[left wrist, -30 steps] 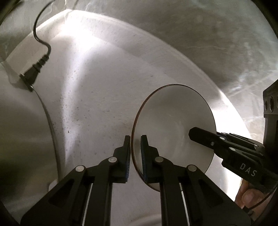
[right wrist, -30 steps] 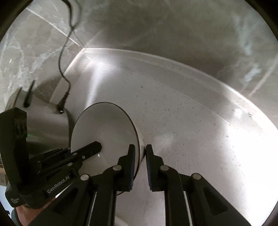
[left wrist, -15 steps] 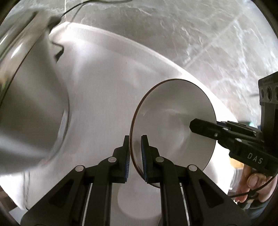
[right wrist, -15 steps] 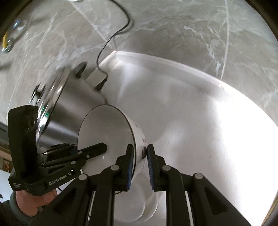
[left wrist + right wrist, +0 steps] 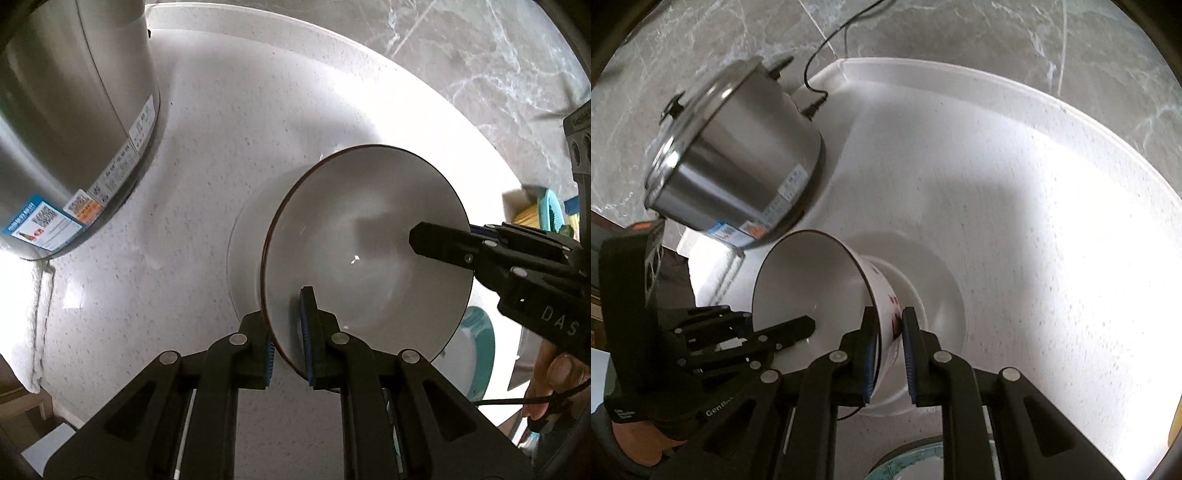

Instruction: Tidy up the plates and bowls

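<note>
Carried sideways from a bare counter stretch, the bowl [image 5: 365, 236] now hangs above a white plate [image 5: 938, 291], left gripper [image 5: 288, 332] and right gripper [image 5: 890, 354] both clamping its rim beside a steel pot [image 5: 738, 162].

Field note: my left tongs [image 5: 288, 325] point steeply down, jaws clamped close on the near rim of the bowl [image 5: 369, 251], one blue pad [image 5: 306, 332] inside, one outside. My right tongs [image 5: 889, 354] pinch the opposite rim the same way, also angled down. A thumb [image 5: 554, 373] shows behind the right tongs in the left view.
</note>
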The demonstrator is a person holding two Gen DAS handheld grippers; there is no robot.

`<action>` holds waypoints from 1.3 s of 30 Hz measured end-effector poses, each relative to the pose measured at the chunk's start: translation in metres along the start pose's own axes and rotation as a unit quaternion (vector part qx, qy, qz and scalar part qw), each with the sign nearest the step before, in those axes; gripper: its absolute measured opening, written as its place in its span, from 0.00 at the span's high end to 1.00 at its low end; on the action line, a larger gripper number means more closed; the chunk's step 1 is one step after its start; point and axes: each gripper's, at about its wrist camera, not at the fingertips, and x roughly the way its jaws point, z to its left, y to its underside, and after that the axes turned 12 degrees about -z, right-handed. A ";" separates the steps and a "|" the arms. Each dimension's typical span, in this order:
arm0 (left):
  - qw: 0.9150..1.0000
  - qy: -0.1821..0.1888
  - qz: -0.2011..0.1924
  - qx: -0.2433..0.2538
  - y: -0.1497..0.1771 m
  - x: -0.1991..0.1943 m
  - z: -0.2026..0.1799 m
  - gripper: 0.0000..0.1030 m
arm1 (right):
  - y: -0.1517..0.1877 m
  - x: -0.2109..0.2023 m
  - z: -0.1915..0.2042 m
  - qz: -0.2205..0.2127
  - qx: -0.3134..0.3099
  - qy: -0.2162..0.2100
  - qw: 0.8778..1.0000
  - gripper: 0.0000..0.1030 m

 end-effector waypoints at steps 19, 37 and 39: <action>0.998 -0.040 -0.018 0.044 0.005 0.019 -0.021 0.84 | 0.027 0.014 0.013 -0.011 -0.067 0.077 0.995 0.88; 0.999 0.004 -0.031 0.034 -0.006 0.016 -0.021 0.48 | 0.027 0.009 0.002 -0.021 -0.038 0.073 0.996 0.83; 0.999 0.013 -0.037 0.031 -0.005 0.013 -0.020 0.44 | 0.026 0.008 -0.003 -0.023 -0.027 0.072 0.997 0.78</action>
